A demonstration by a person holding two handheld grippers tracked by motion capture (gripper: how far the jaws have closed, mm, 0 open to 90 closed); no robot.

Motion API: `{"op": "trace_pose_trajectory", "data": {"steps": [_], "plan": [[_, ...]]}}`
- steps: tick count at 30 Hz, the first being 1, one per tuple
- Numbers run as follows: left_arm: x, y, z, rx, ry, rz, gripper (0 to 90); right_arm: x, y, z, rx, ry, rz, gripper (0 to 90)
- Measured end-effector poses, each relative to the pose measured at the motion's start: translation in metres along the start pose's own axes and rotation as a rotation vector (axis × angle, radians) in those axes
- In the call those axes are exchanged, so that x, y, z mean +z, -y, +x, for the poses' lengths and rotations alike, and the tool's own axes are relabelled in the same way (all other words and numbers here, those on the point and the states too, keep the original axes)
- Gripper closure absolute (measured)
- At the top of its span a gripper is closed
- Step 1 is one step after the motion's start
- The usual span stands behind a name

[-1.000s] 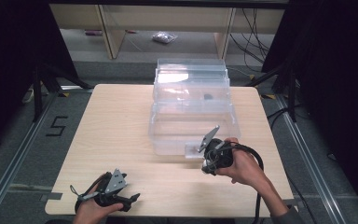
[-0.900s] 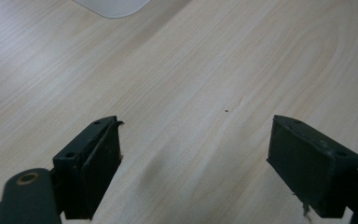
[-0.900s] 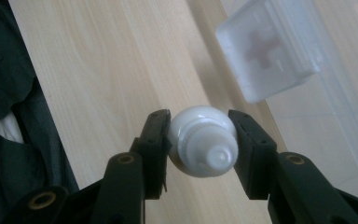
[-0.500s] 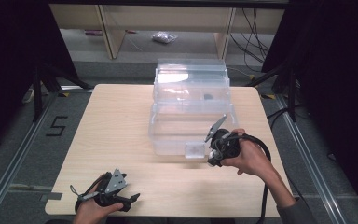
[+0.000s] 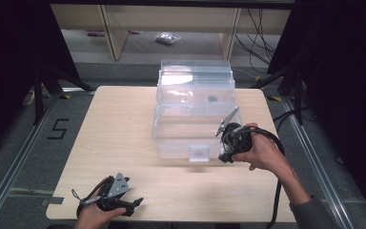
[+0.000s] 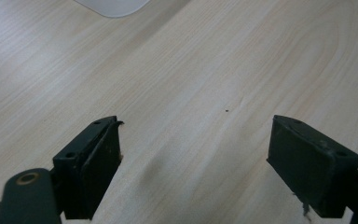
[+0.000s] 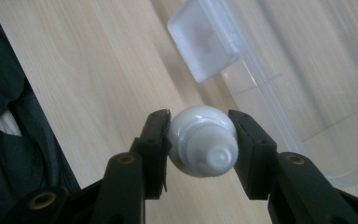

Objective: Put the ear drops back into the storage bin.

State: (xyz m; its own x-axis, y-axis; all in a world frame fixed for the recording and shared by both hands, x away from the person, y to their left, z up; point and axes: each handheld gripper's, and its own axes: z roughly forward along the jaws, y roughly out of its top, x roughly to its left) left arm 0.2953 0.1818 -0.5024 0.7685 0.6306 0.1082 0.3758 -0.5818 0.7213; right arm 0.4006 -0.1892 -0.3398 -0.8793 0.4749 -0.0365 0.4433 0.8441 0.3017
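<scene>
My right gripper (image 7: 199, 126) is shut on a small white bottle (image 7: 203, 144) with a ribbed screw cap, and the cap end faces the camera. In the high view the right gripper (image 5: 225, 155) hangs just off the front right corner of a clear plastic box (image 5: 171, 138), with its jaws pointing down. The box stands in the middle of the wooden table (image 5: 119, 124) with its lid (image 5: 195, 76) tipped up at the back. My left gripper (image 5: 134, 203) rests at the table's near left edge. Its jaws stand wide apart over bare wood (image 6: 196, 140), with nothing between them.
The box's frosted front latch (image 5: 199, 153) sticks out beside the right gripper and shows close above the bottle as the latch (image 7: 204, 44). A small dark spot (image 5: 213, 99) shows inside the box. Shelving and cables stand behind the table.
The right hand has risen and drawn toward the box's front right corner with the white bottle held. The left hand has stayed put.
</scene>
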Motion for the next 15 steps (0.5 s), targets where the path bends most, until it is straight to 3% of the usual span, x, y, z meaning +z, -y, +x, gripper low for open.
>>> {"op": "trace_pose_trajectory", "data": {"steps": [3, 5, 8, 11, 12, 15], "plan": [[0.0, 0.0, 0.0, 0.0, -0.002, 0.0, 16.5, -0.006, -0.003, -0.008, 0.031, 0.011, 0.005, 60.3], [0.0, 0.0, 0.0, 0.001, -0.002, 0.001, 16.5, -0.007, -0.005, -0.013, 0.017, 0.01, 0.004, 60.3], [0.0, 0.0, 0.001, 0.003, 0.004, 0.009, 16.5, -0.009, -0.007, -0.019, 0.056, 0.015, 0.008, 60.3], [0.0, 0.0, 0.001, 0.002, -0.003, 0.001, 16.5, -0.011, -0.009, -0.029, 0.039, 0.016, 0.005, 60.3], [0.0, 0.0, 0.001, 0.001, -0.001, 0.002, 16.5, -0.011, -0.01, -0.03, 0.065, 0.021, 0.009, 60.3], [0.0, 0.0, 0.001, 0.003, 0.006, 0.009, 16.5, -0.012, -0.012, -0.038, 0.073, 0.02, 0.01, 60.3]]}}
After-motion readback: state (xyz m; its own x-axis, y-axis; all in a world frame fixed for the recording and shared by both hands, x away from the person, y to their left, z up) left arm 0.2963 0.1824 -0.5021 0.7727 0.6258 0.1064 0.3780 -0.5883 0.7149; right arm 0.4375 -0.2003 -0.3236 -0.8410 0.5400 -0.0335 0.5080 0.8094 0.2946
